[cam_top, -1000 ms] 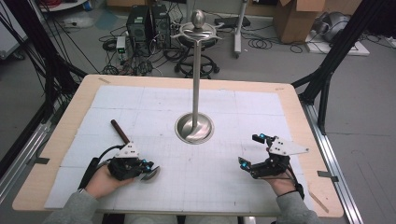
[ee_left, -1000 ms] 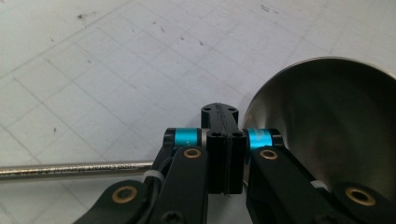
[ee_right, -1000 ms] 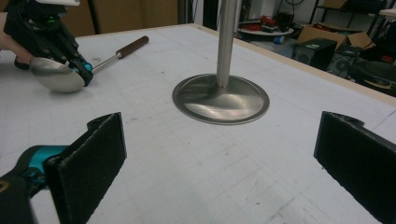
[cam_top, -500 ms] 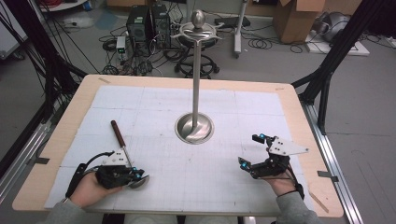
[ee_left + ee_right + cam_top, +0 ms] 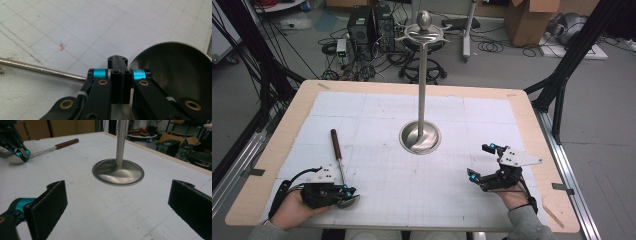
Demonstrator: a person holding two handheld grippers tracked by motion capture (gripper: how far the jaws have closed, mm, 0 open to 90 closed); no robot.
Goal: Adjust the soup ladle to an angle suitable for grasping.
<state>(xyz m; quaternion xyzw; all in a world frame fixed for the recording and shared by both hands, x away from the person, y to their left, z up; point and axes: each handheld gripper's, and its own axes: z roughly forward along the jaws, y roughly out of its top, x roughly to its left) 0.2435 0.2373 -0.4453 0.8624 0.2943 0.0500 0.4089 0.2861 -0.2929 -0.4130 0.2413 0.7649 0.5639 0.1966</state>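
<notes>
1. Ladle [image 5: 339, 170]: steel, with a round polished bowl [image 5: 172, 75], a thin straight metal shaft [image 5: 37, 70] and a brown wooden grip [image 5: 333, 138] at the far end. Lying flat on the white gridded mat [image 5: 377, 115] at the near left of the table, handle pointing away from the person.
2. Handling, as a judgement: stiff, fairly light, bowl-heavy; smooth steel likely slippery under the pads; not fragile. Apt to swing down at the handle end if lifted from the bowl end alone.
3. Best places to hold: the neck where shaft meets bowl, for control of the heavy end; or the wooden grip, rougher and thicker, for a surer pinch.
4. Left gripper [image 5: 343, 192]: jaws shut tight at the ladle's neck, pads closed around the shaft just beside the bowl, as seen in the left gripper view; bowl to one side of the jaws, shaft running off to the other.
5. Right gripper [image 5: 479, 167]: jaws wide open, nothing between the pads [image 5: 53, 202]; held at the near right, well apart from the ladle.
6. Utensil stand [image 5: 420, 137]: round steel base mid-table, tall pole, hooked ring and knob on top; between the two grippers and farther off.
7. Table edge [image 5: 287, 125]: pale wood around the mat.
</notes>
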